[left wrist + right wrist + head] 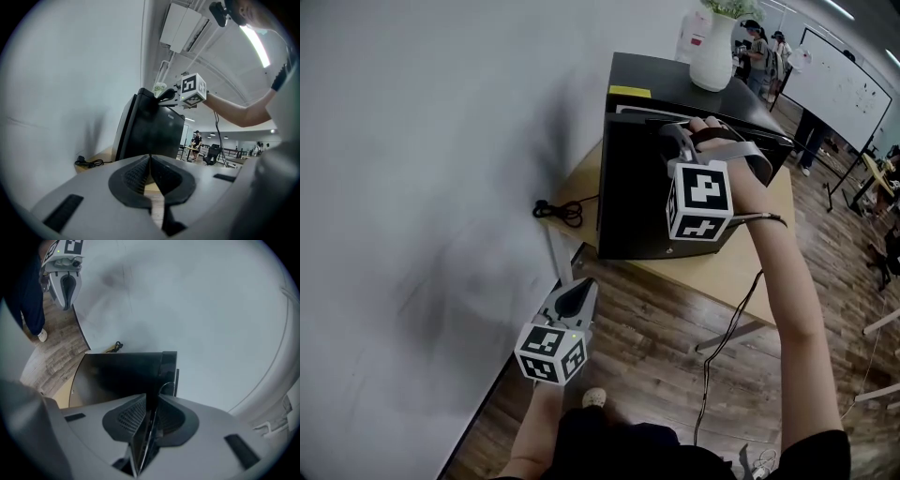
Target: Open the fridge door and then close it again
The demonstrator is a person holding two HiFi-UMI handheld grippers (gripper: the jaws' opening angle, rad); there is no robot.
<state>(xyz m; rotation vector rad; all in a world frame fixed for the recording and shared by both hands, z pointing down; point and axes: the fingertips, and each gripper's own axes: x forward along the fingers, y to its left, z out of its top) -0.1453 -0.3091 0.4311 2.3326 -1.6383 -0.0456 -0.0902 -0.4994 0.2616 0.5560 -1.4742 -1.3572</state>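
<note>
The fridge (675, 80), a small black one, is sitting on a wooden worktop (722, 272) w/ its left side close to the white wall (422, 141). Its door (633, 187) is facing the person. A pale strip is showing along the door's top edge in the head view, but whether the door is ajar can't be told.

The right gripper (680, 141) is reaching over the fridge's top front edge. In the right gripper view its fingers (133, 416) are standing nearly together and clamping the thin top edge of the door, which is running between them.

The left gripper (579, 292) is hanging low, well apart from the fridge, over the floor (656, 347) near the wall and pointing twd the worktop. Its fingers (136, 176) are pressing tip to tip w/ nothing between them.

On top of the fridge, twd the back, a white vase (714, 52) w/ greenery is standing, and a yellow label (630, 92) is sticking near the front left corner. A coiled black cable (561, 211) is lying on the worktop btwn fridge and wall.

A thin black cord (727, 328) is dangling from the right gripper down past the worktop edge. Farther back, a whiteboard (839, 84) is standing on the wood floor, w/ people (759, 56) beside it.
</note>
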